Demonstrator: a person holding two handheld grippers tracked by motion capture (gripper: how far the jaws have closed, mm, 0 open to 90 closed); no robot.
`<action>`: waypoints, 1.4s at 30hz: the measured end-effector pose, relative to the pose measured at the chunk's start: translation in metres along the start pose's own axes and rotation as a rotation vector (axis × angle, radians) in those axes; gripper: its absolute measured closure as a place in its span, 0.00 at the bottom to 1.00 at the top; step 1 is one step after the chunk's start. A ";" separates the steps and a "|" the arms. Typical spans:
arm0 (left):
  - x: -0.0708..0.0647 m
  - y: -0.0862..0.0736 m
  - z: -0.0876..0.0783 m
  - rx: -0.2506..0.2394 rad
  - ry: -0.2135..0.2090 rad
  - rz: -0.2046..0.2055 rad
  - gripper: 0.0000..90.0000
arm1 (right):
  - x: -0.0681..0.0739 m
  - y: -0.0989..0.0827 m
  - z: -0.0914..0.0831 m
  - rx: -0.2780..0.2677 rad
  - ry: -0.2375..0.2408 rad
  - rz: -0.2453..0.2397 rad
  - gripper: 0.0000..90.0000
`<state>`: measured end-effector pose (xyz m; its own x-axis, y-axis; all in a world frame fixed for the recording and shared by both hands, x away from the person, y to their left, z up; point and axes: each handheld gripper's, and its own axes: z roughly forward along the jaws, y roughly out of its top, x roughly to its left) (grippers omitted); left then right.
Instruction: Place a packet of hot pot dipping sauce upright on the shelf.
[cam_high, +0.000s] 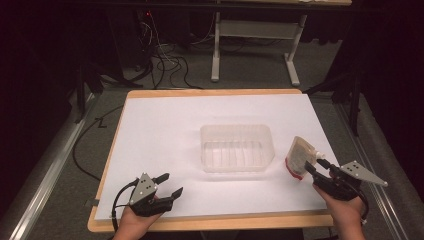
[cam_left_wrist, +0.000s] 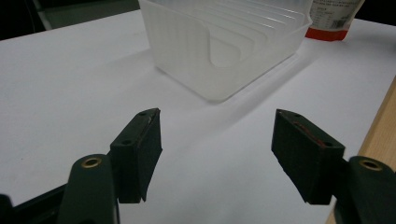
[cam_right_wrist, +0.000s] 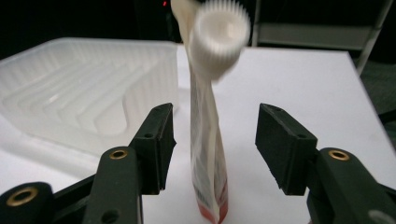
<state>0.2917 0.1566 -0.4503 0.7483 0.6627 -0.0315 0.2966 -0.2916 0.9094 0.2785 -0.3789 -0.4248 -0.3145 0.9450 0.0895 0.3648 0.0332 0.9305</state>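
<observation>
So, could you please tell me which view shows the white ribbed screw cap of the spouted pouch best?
The right gripper view: the cap looms close, ridges visible. The high view shows it tiny; the left gripper view cuts it off.

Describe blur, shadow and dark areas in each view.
High view: white table sheet bright, surroundings dark. Left gripper view: clear tray casts a soft shadow. Right gripper view: pouch cap blurred, pouch body sharper between the open right gripper.

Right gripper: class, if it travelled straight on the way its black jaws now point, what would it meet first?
The right gripper would meet the flat white spout pouch with a red base and ribbed white cap. It stands between the open jaws, neither pad pressing it. The translucent plastic tray lies off to the side.
</observation>
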 end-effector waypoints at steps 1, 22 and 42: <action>0.000 0.000 0.001 0.003 -0.005 0.001 0.38 | -0.002 -0.005 0.005 0.028 0.022 -0.001 0.54; -0.001 -0.001 0.001 0.009 -0.004 0.004 0.38 | 0.002 -0.013 0.028 0.098 0.006 -0.024 0.97; 0.000 0.000 0.000 0.005 0.002 0.006 0.38 | -0.001 -0.010 0.019 0.052 0.026 0.027 1.00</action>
<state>0.2913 0.1567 -0.4506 0.7489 0.6622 -0.0257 0.2953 -0.2987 0.9075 0.2918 -0.3739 -0.4405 -0.3264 0.9371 0.1240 0.4186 0.0257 0.9078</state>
